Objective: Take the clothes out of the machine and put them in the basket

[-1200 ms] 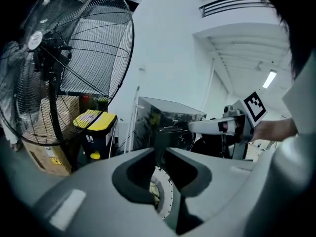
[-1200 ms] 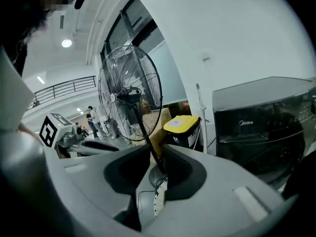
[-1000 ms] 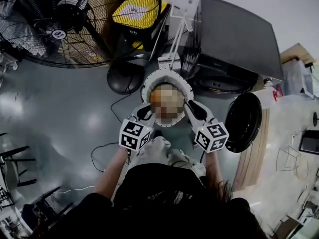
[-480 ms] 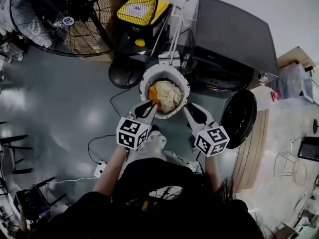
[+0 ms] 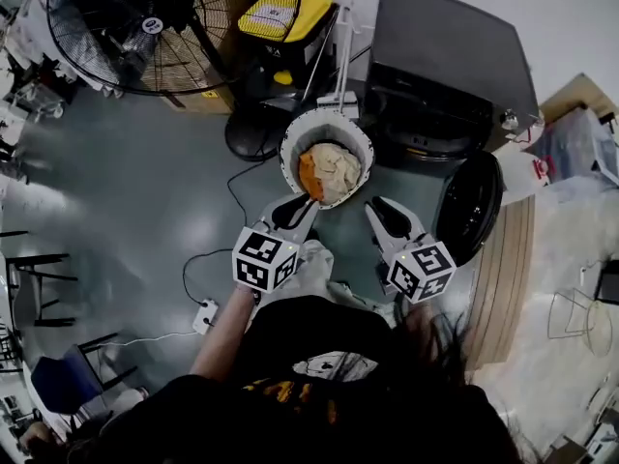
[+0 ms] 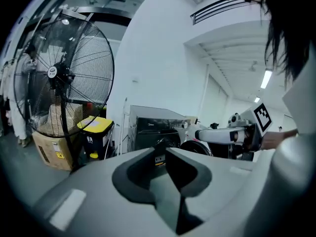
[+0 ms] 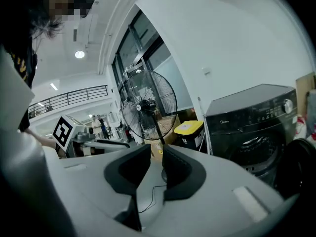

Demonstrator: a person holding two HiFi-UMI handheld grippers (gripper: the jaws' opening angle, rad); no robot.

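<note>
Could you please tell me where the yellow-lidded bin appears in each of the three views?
Head view: yellow-lidded bin at the top, slightly left of centre.
Left gripper view: left of centre, mid-height.
Right gripper view: just right of centre.
Shared landmark: the floor fan beside it.

Bare floor (image 5: 135,211) lies open on my left; straight ahead the basket (image 5: 320,124) blocks the way, and the open door (image 5: 472,222) of the machine (image 5: 445,56) crowds my right

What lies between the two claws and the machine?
In the head view, the basket, holding clothes, stands on the floor between the left claw, the right claw and the machine.
</note>
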